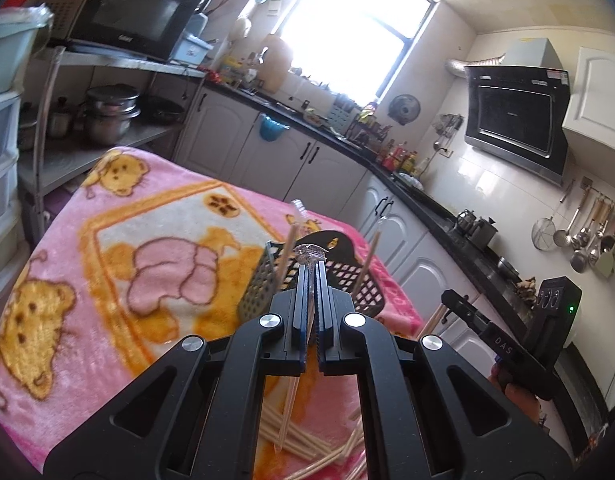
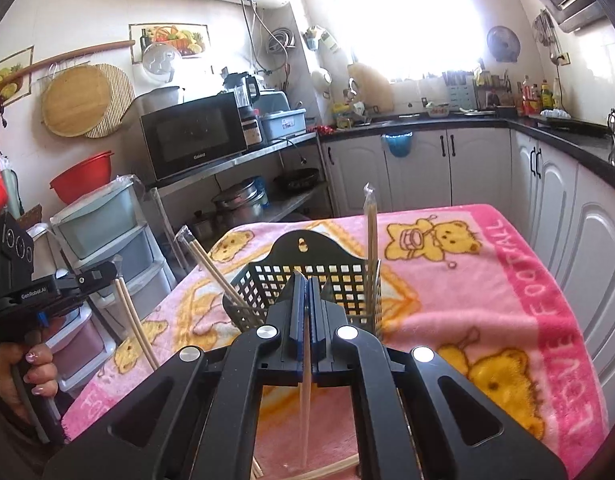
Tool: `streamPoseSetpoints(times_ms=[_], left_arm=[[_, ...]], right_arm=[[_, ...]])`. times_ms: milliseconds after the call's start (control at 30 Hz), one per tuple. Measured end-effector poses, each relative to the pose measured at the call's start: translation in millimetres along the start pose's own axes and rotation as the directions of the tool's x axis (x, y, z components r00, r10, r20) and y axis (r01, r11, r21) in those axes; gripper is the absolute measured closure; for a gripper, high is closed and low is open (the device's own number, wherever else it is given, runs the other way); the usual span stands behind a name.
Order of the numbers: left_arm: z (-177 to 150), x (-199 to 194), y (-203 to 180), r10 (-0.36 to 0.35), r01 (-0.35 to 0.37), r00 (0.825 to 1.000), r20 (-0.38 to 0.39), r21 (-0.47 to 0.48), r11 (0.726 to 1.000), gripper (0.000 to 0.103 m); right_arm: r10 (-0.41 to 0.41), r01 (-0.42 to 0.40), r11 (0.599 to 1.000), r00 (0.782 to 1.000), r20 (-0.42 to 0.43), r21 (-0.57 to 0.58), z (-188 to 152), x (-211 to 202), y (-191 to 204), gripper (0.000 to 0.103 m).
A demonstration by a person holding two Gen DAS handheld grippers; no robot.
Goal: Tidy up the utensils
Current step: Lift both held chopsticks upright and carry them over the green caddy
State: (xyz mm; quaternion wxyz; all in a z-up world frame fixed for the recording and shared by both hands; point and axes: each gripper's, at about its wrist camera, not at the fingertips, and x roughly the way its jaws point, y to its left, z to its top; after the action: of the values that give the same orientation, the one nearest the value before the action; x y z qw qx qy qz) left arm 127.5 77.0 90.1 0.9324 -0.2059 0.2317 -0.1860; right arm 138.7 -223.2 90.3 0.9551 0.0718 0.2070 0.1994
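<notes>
A black perforated utensil holder point(image 1: 339, 280) point(image 2: 311, 280) stands on the pink blanket-covered table point(image 1: 119, 208) point(image 2: 467, 280), with wrapped chopstick pairs point(image 1: 285, 252) point(image 2: 371, 240) standing in it. My left gripper point(image 1: 310, 268) is shut on a plastic-wrapped chopstick pair point(image 1: 287, 412) that hangs down below the fingers, just short of the holder. My right gripper point(image 2: 306, 280) is shut on another chopstick pair point(image 2: 306, 392), close in front of the holder. Loose chopsticks point(image 1: 303, 440) lie on the blanket under the left gripper. Each gripper shows in the other's view point(image 1: 491, 328) point(image 2: 95, 276).
Kitchen cabinets and a dark counter point(image 1: 347, 148) run behind and to the right of the table. A shelf with a microwave point(image 2: 195, 136) and pots point(image 1: 107, 112) stands on the left, next to plastic drawers point(image 2: 107, 232). The table edge drops off close behind the holder.
</notes>
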Motion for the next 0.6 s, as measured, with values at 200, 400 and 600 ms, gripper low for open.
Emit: streamPoseSetpoints(times_ms=[200, 400, 600], left_arm=[[11, 8, -21, -0.031, 0.030, 0.999, 0.027, 0.039, 0.999, 0.102], [24, 21, -44, -0.063, 0.059, 0.997, 0.047, 0.080, 0.995, 0.102], [40, 33, -61, -0.089, 0.080, 0.993, 0.078, 0.103, 0.991, 0.102]], right_arm=[[-0.004, 0.005, 1.000, 1.000, 0.028, -0.013, 7, -8, 3, 0.101], [0.000, 0.002, 1.000, 0.999, 0.054, -0.031, 17, -10, 8, 0.101], [0.008, -0.004, 0.999, 0.996, 0.085, -0.046, 29, -14, 11, 0.101]])
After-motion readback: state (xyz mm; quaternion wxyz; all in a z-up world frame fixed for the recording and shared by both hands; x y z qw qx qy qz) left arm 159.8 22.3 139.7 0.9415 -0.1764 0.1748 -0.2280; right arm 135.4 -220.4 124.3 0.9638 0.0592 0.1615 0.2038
